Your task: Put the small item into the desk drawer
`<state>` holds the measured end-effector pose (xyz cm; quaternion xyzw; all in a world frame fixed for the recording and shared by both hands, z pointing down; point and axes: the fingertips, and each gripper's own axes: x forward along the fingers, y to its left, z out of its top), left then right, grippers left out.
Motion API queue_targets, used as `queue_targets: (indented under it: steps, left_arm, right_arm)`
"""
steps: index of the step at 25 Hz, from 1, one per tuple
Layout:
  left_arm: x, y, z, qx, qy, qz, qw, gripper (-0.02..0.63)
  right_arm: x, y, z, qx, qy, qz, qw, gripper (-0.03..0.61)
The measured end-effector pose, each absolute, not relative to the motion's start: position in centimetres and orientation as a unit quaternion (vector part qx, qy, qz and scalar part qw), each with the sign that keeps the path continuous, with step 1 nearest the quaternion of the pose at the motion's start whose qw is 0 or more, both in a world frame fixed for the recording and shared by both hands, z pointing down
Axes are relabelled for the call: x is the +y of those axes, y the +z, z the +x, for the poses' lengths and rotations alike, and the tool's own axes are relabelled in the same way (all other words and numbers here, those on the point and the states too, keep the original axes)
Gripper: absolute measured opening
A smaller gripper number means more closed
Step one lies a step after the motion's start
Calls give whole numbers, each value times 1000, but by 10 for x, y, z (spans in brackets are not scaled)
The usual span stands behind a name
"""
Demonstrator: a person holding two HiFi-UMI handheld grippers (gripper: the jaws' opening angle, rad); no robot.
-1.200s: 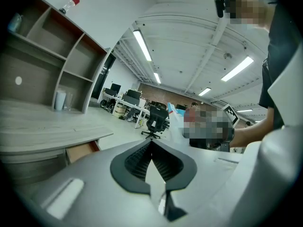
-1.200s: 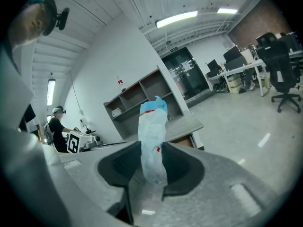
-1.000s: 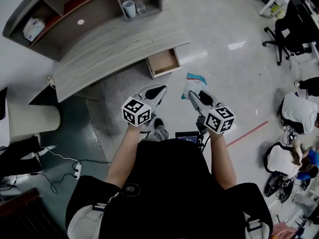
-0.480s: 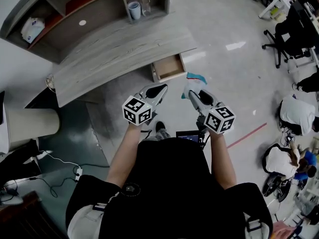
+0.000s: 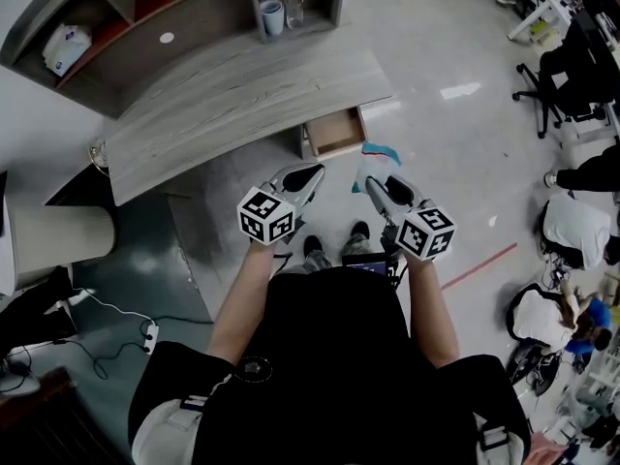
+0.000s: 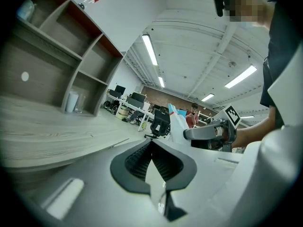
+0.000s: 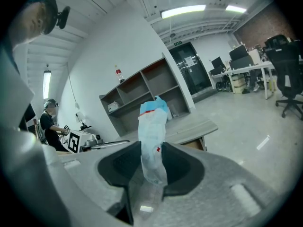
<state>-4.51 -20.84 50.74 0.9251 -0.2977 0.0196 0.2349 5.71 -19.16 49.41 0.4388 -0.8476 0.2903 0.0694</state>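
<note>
Our right gripper is clamped on the small packet, whose long axis points forward out of the jaws. The open drawer of the desk lies ahead, slightly to the left. Our left gripper is closed and empty.

white packet with blue top and red cross; grey wood-grain desk, tan drawer
</note>
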Motion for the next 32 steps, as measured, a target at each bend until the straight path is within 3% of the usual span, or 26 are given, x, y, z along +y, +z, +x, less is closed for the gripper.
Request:
queue_targets:
  steps: [32]
  left_arm:
    - [-291,500,38,-386,37,892,232,2]
  right_arm:
    - [-294,496,140,-885,304,347,68,143]
